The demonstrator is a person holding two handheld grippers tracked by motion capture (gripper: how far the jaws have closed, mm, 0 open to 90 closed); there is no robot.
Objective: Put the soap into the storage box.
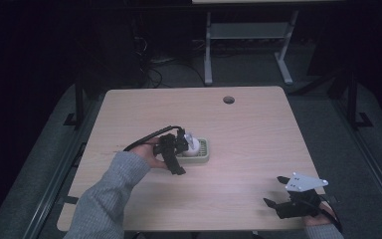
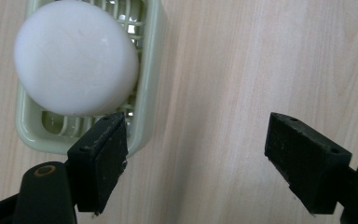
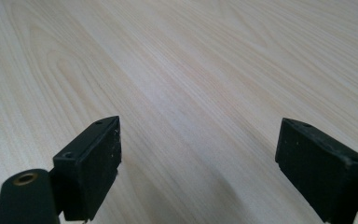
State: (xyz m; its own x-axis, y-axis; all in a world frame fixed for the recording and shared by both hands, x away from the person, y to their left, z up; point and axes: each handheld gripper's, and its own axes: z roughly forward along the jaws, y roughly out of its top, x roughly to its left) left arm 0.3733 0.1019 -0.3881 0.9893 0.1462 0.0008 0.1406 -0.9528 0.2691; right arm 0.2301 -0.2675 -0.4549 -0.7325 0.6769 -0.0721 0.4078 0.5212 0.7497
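The left tongs (image 1: pixel 185 144) hover over the middle of the worktop (image 1: pixel 258 129), a little left of centre, held by a hand (image 1: pixel 146 152) in a grey sleeve (image 1: pixel 107 199) that comes in from the near left corner. In the left gripper view these tongs (image 2: pixel 196 140) stand wide open with nothing between the jaws. The white soap (image 2: pixel 74 58) lies up and to the left of the left-hand jaw, outside the gap; that jaw overlaps the near edge of the soap dish (image 2: pixel 142 126), though whether it actually touches the rim is hard to tell from this angle. The other jaw is over bare wood, well apart from the dish.

The soap is a smooth, rounded, matte white bar with no marks that can be read, and it covers most of the dish. The dish is pale green plastic with rounded corners, a raised rim and a slatted grid floor that shows around the bar. From the high view the soap (image 1: pixel 193 144) and the soap dish (image 1: pixel 205 155) sit just right of the left tongs.

The right tongs (image 1: pixel 272 191) rest low near the worktop's near right corner, far from the dish. In the right gripper view these tongs (image 3: pixel 198 154) are spread wide and hold nothing, with bare wood grain beyond.
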